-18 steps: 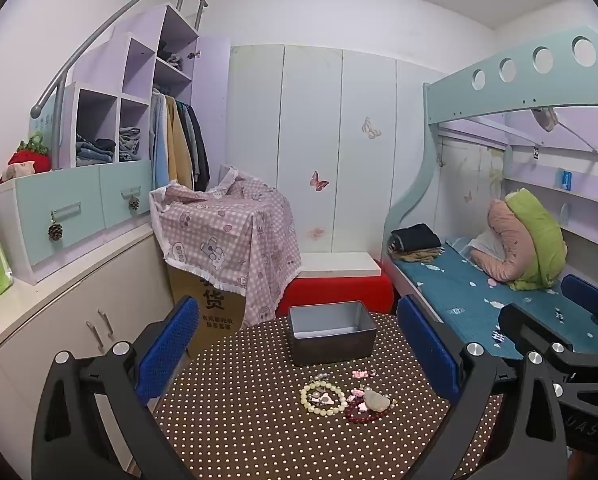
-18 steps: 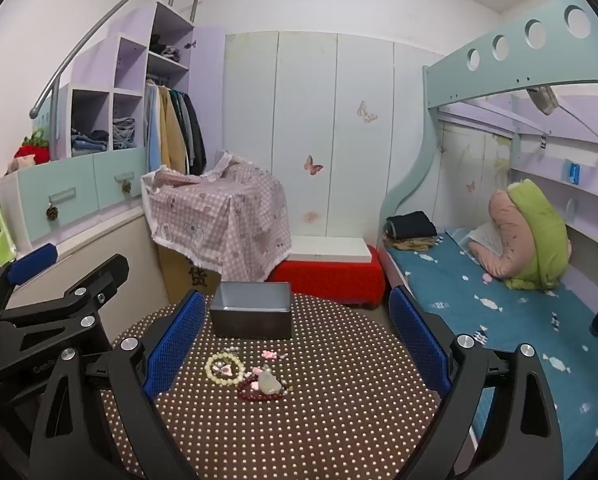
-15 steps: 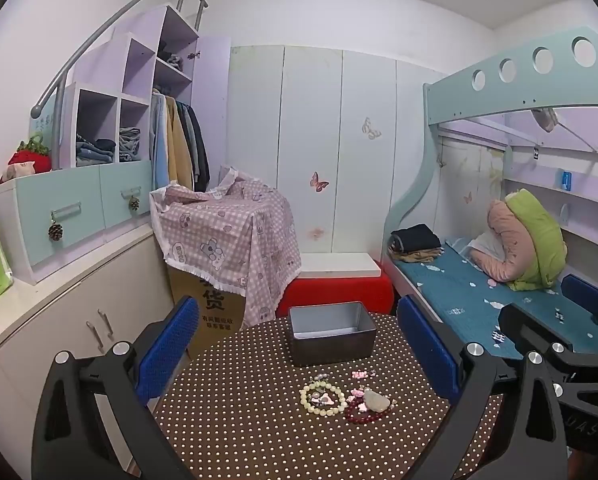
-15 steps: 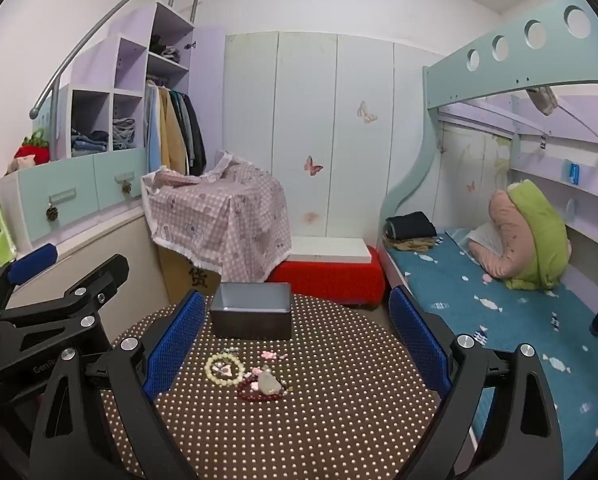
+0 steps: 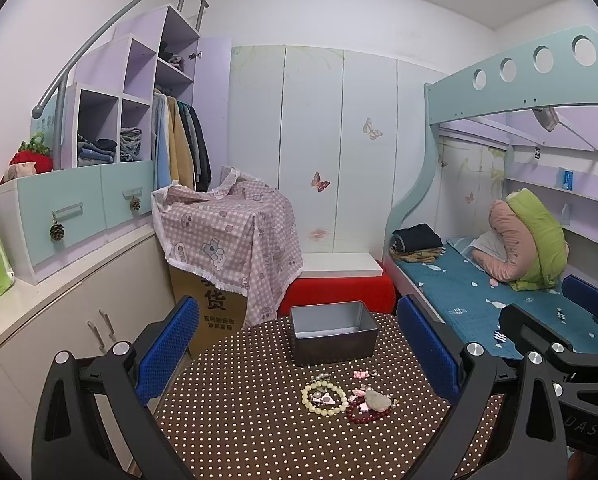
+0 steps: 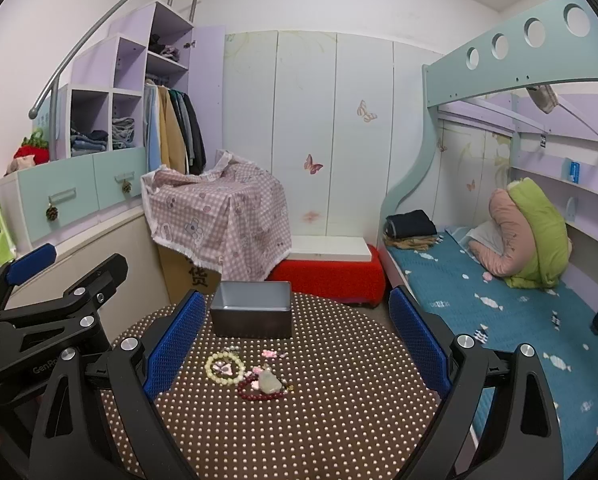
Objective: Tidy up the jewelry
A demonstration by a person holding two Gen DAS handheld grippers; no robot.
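On a round table with a brown dotted cloth (image 5: 239, 420) (image 6: 339, 400) lies a small heap of jewelry: a pale bead bracelet (image 5: 324, 398) (image 6: 224, 368), a dark red bead bracelet (image 5: 365, 414) (image 6: 255, 391), a greenish stone pendant (image 5: 377, 400) (image 6: 268, 381) and small pink pieces (image 5: 362, 375) (image 6: 269, 354). Behind them stands an empty grey metal box (image 5: 333, 332) (image 6: 253, 314). My left gripper (image 5: 299, 348) hangs open above the near side of the table, nothing between its blue pads. My right gripper (image 6: 297, 338) is open too and empty, just right of the left one.
A cardboard box under a pink checked cloth (image 5: 227, 236) stands behind the table, with a red bench (image 5: 339, 292) beside it. White cabinets (image 5: 59, 320) run along the left. A bunk bed with a blue sheet (image 5: 479, 292) fills the right.
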